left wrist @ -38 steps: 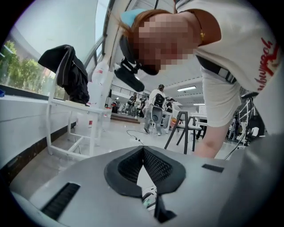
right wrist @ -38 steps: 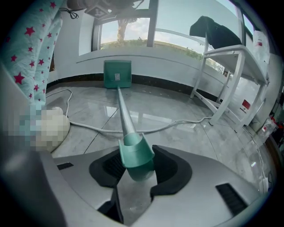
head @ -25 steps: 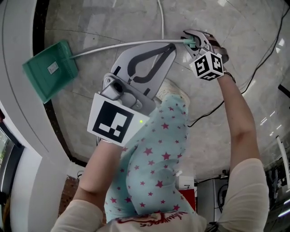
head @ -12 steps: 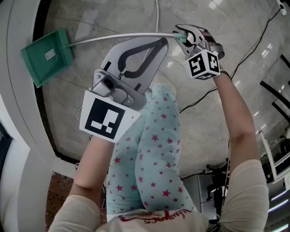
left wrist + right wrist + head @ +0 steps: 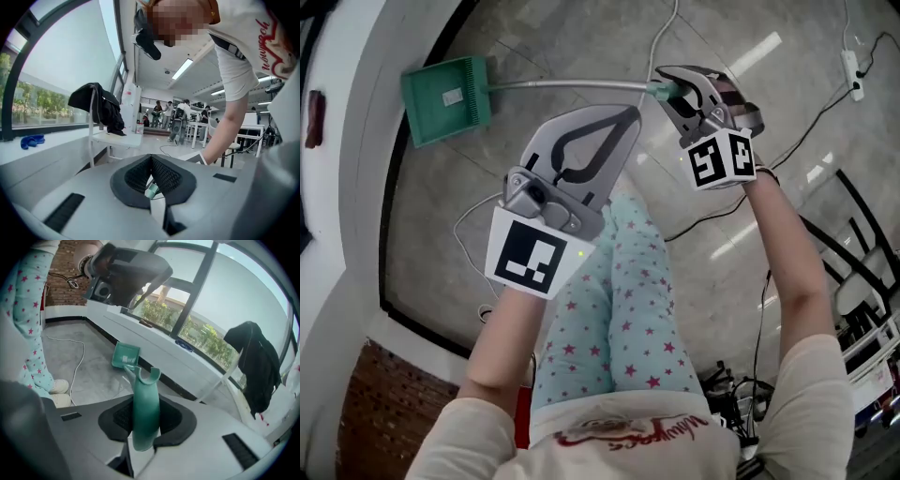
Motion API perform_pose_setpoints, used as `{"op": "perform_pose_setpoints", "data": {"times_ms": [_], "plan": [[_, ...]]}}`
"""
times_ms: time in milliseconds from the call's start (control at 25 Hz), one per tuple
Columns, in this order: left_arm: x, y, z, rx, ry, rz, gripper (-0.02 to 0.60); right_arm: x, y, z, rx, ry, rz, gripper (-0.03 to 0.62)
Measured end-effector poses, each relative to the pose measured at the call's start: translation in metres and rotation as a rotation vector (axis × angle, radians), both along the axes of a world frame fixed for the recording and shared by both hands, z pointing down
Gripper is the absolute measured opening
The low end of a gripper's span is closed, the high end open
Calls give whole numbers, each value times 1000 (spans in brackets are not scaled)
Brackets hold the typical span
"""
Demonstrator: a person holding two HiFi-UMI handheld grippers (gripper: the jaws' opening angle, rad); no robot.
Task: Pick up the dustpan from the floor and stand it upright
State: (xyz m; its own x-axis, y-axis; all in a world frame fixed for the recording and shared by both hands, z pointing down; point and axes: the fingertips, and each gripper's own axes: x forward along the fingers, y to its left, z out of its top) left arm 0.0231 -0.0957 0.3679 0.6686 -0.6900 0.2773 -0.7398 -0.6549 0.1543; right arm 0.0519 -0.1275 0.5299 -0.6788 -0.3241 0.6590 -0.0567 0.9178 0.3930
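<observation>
fingers (image 5: 176, 420) of right gripper (image 5: 677, 91) tight on green dustpan handle (image 5: 145, 411)

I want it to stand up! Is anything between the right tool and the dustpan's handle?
Nothing visible is in the way. The right tool is shut right on the green handle of the dustpan.

The left grey two-jaw gripper (image 5: 623, 117) is held out nearly level in front of the body, its jaws closed tip to tip with nothing between them. The right grey two-jaw gripper (image 5: 667, 89) tilts downward, its pads clamped on a green plastic handle end (image 5: 144, 404). The bare left forearm (image 5: 502, 347) and right forearm (image 5: 797, 272) both reach forward.
</observation>
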Motion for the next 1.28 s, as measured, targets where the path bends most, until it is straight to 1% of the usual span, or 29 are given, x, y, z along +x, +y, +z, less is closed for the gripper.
{"op": "perform_pose_setpoints", "data": {"times_ms": [120, 280, 440, 520, 640, 760, 840, 960, 1280], "plan": [[-25, -1, -34, 15, -6, -66, 18, -27, -7, -41, 35, 8, -68, 103], [-59, 4, -70, 31, -9, -168, 18, -63, -21, -79, 77, 44, -172, 101], [-93, 13, -97, 47, -28, -242, 19, -108, -31, -118, 119, 98, -268, 101], [-112, 20, -110, 54, -26, -282, 18, -132, -31, -135, 135, 132, -301, 101], [-138, 32, -129, 58, -24, -351, 19, -169, -28, -158, 170, 154, -370, 101], [-160, 46, -149, 69, -16, -412, 18, -198, -21, -175, 196, 172, -443, 101], [-174, 52, -161, 84, -24, -445, 18, -217, -19, -184, 214, 186, -500, 101], [-192, 65, -173, 87, -36, -482, 19, -244, -13, -197, 247, 212, -587, 101], [-232, 94, -203, 106, -57, -593, 19, -293, 12, -223, 315, 327, -805, 100]]}}
